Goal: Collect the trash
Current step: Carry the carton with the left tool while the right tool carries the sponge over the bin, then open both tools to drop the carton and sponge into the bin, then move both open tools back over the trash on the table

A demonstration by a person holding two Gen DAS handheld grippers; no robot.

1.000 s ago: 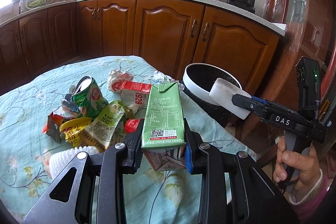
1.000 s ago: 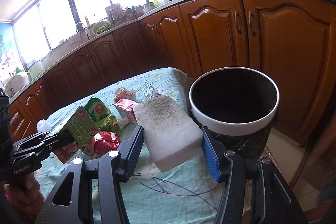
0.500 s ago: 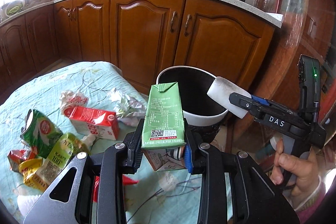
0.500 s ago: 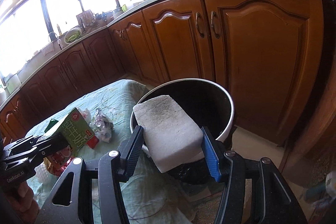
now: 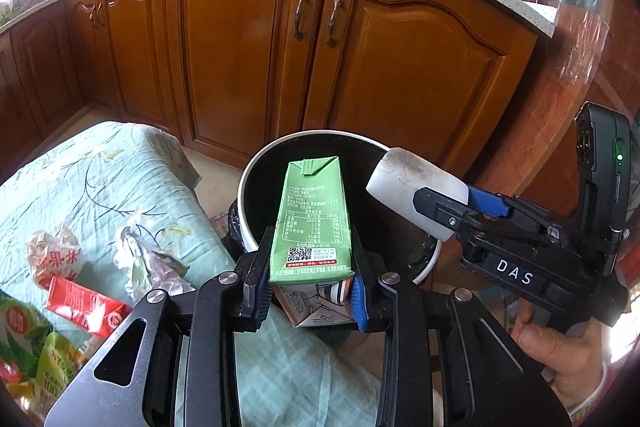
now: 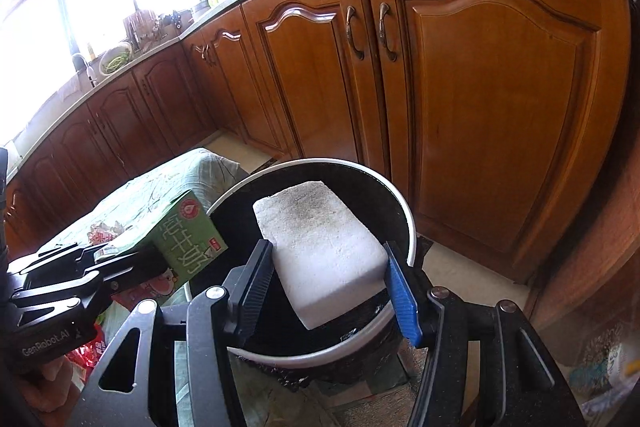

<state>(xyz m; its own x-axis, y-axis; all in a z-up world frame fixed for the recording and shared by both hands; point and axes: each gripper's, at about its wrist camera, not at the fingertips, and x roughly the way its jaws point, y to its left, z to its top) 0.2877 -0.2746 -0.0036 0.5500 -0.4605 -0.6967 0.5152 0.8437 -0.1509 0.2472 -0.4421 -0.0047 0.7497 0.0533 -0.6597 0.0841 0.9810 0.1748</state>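
The left hand-held gripper [image 5: 310, 281] is clamped on a green milk carton [image 5: 310, 223], holding it over the near rim of the white-rimmed trash bin [image 5: 250, 183]. The right hand-held gripper [image 6: 328, 289] is closed around a white foam block [image 6: 320, 247], which hangs above the bin's dark opening. More trash lies on the desk [image 5: 80, 167] beside the bin: a red carton [image 5: 82, 309], crumpled wrappers [image 5: 146, 261] and green packets [image 5: 24, 331].
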